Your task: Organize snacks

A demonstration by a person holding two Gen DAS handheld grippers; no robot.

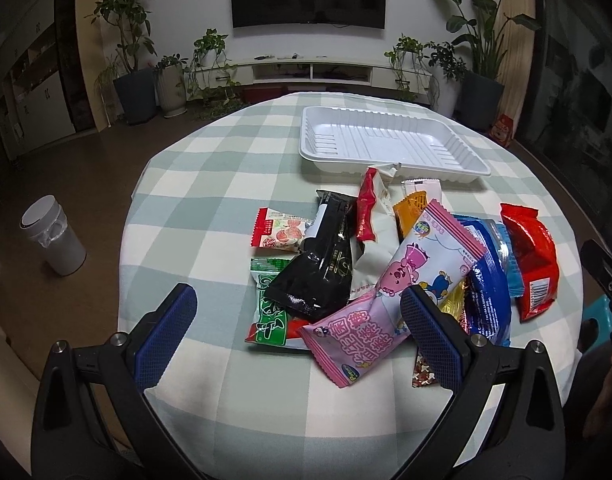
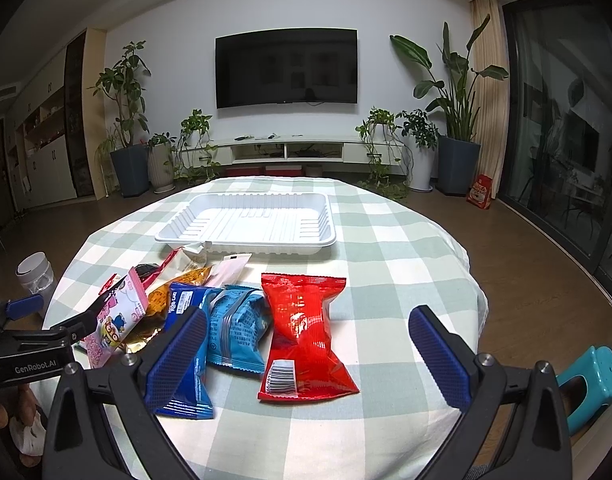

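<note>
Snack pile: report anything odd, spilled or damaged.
Nothing spilled or torn that shows. The packets lie in a loose, overlapping heap, the pink packet across the black one, while the white tray behind them sits empty. Both grippers are open.

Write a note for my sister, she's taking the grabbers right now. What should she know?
Left tool: open, empty, hovering over the pink pack.
Right tool: open, empty, just above the red pack.
Tray: empty, at the far side of the table.
Snacks: all in a pile on the cloth, near side of the tray.
Done: nothing in the tray yet.
Left: move every pack into the tray.
</note>
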